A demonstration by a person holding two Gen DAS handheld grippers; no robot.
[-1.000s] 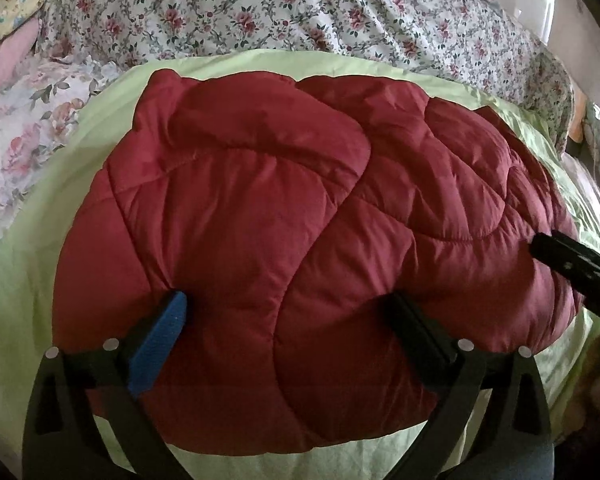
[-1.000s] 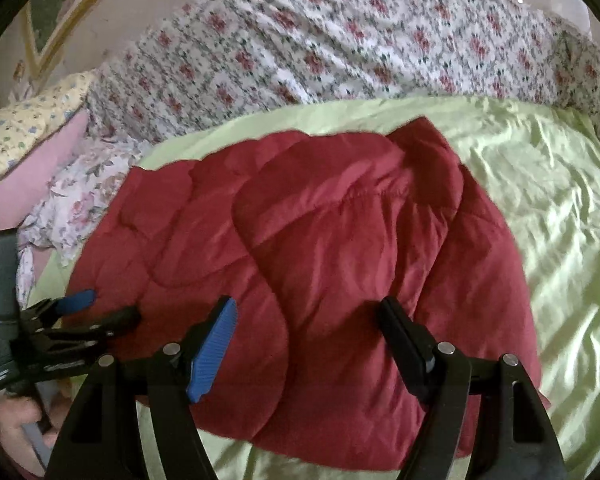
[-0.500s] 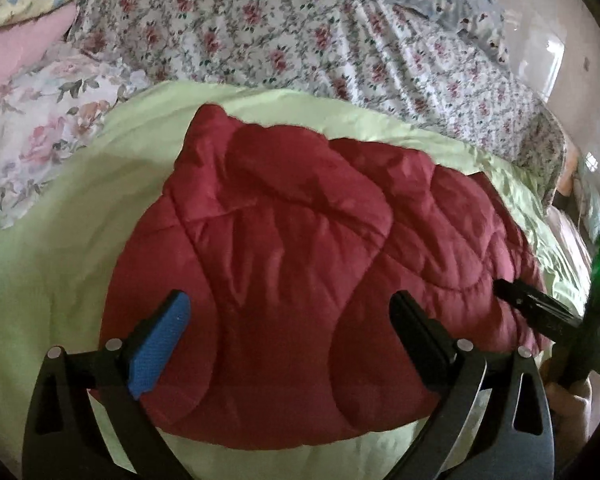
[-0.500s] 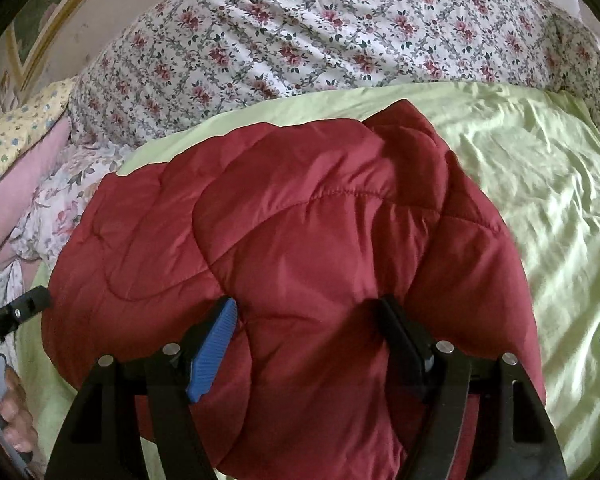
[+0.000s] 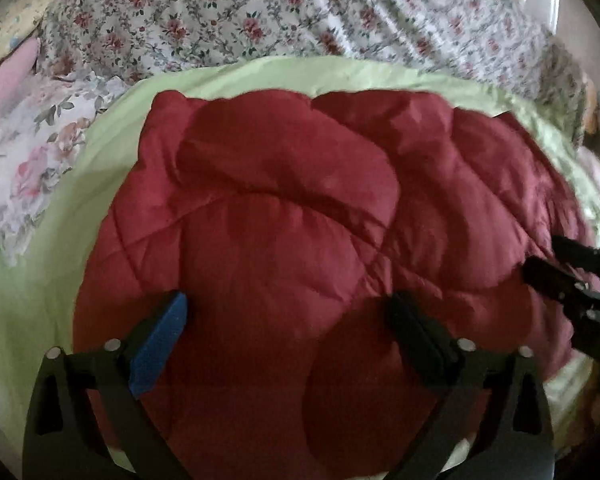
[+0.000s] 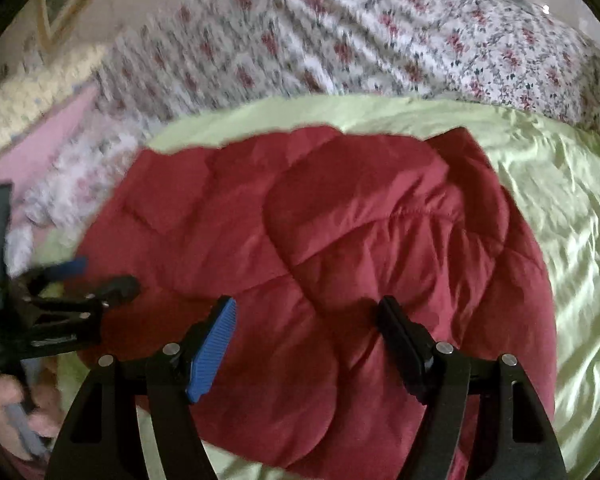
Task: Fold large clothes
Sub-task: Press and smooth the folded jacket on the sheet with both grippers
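A dark red quilted garment (image 5: 284, 208) lies bundled in rounded folds on a light green sheet (image 5: 40, 280). My left gripper (image 5: 288, 312) hangs over its near edge, jaws wide open, with the blue pad (image 5: 160, 340) on the left and nothing between the fingers. My right gripper (image 6: 308, 316) is also open, above the near middle of the garment (image 6: 340, 220), holding nothing. Each gripper shows in the other's view: the right gripper (image 5: 542, 256) at the garment's right edge, the left gripper (image 6: 100, 274) at its left edge with a hand (image 6: 4, 400) below it.
A floral duvet (image 5: 260, 12) is piled along the far side of the bed. Floral and pink pillows (image 5: 32, 152) lie at the far left. The green sheet (image 6: 572, 216) stretches bare to the right of the garment. A wall with a picture frame (image 6: 60, 12) is at the upper left.
Both hands swung sideways and came back, so each gripper slid towards the edge of the other's view and returned. Both jaws stayed open. The garment has not moved.
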